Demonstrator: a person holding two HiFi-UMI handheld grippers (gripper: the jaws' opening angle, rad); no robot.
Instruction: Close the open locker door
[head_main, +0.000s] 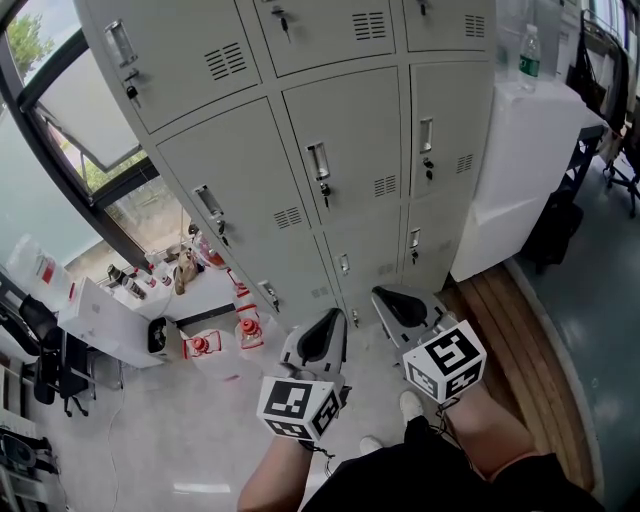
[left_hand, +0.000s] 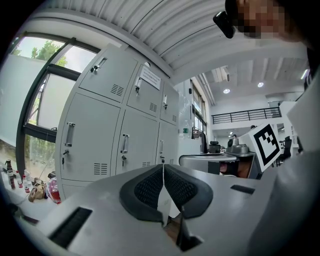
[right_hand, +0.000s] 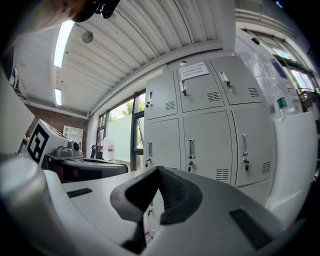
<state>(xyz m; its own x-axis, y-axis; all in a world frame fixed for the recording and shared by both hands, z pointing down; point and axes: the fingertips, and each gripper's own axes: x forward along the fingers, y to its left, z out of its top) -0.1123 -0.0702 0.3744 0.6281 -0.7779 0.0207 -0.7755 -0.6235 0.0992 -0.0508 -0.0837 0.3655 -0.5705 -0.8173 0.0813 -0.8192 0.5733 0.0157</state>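
Left tool (head_main: 326, 326), right tool (head_main: 394, 300); upright lockers (head_main: 350, 130)

The lockers (head_main: 350, 150) stand ahead, with a window (head_main: 70, 110) to their left and a cabinet (head_main: 520, 170) to their right, a bottle (head_main: 529, 55) on it. The left gripper (head_main: 322, 335) and right gripper (head_main: 400, 303) sit side by side before the lockers.

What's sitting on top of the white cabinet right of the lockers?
A clear plastic bottle with a green label stands on the white cabinet, near the lockers. What lies behind the bottle is covered and too blurred to tell.
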